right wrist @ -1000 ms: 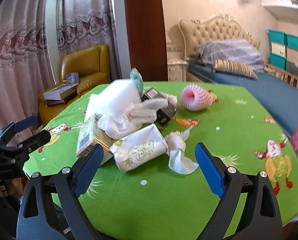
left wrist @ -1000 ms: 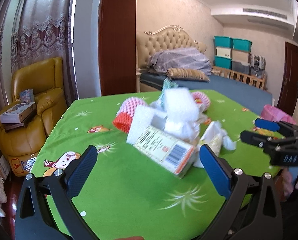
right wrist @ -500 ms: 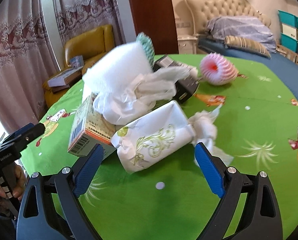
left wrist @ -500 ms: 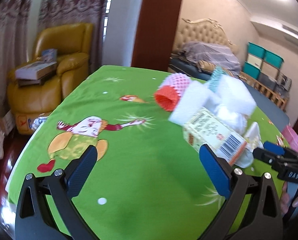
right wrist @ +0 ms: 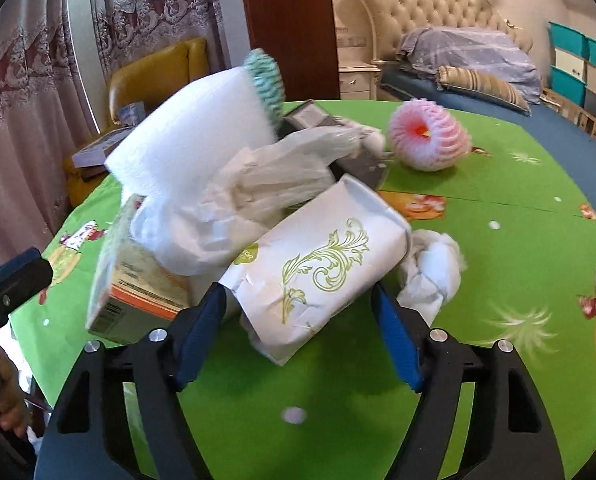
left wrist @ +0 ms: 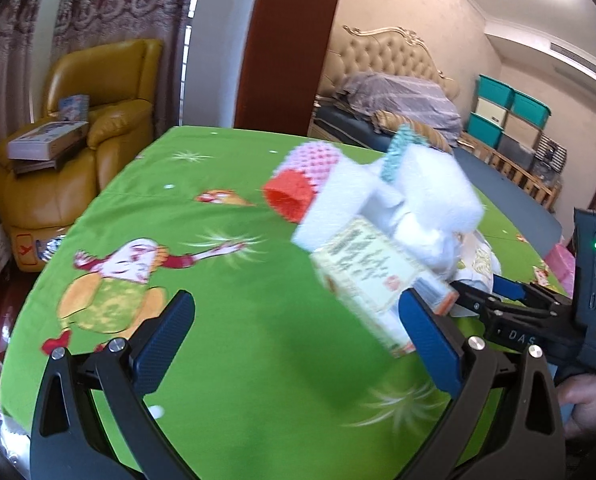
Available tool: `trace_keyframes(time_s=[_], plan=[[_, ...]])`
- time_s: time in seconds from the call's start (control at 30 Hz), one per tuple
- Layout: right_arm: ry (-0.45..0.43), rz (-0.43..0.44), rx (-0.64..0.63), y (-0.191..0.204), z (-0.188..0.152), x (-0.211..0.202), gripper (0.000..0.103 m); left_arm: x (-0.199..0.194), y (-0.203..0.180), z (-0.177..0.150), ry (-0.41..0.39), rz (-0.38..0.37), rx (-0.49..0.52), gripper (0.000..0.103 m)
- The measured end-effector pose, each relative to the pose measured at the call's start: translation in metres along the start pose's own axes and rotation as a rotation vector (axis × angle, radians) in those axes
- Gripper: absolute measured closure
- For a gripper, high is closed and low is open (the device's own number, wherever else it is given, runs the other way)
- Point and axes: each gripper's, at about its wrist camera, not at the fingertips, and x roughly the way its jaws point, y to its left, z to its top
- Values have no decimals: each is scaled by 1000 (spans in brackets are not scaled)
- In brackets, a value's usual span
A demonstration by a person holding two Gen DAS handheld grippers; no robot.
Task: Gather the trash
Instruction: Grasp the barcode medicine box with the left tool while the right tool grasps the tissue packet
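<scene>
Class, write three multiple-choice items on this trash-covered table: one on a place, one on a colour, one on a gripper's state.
1. Where is the white paper packet with green scrollwork?
A. between the right gripper's fingers
B. on the yellow armchair
C. on the bed

2. What colour is the tablecloth?
A. blue
B. green
C. red

3. How is the left gripper?
A. shut on a box
B. shut, holding nothing
C. open

Key: 1 A, the right gripper straddles its near end; 2 B, green with cartoon prints; 3 C, its fingers stand wide apart over cloth.
</scene>
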Motion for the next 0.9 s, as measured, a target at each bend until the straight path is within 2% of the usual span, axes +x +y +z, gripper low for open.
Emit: trace_keyframes(time_s=[0.13,0.27,0.37,0.4,0.5,0.57,0.63,0.73,0.8,0.9], plan=[[-16,-68,40,-34,-8,-16,33,12,-23,6,24,-22,36,5],[-27,-62,77,-53,-16,-29,32,33,-50,9,71,-23,94,5],[-35,-62,79,-57,-21,-34,31,46,-61,15,68,-6,82,4],[-37,-50,90,-58,-22,-35,28,48,-63,17,60,8,72,4],[-48,-31,109,-60,-22,-35,20,57,-65,23,74,14,44,5],[-50,-16,117,-59,-21,-35,19,64,-63,24,117,-12,5,5],[-47,-10,122,-59,-20,-35,19,70,-65,22,135,38,19,5],[-39,0,130,-59,-21,-33,19,77,-59,20,175,49,4,5],[-32,8,126,-56,-22,-31,19,74,-52,16,167,56,-8,5],[-26,12,116,-51,-22,-28,19,65,-50,11,147,96,60,4]])
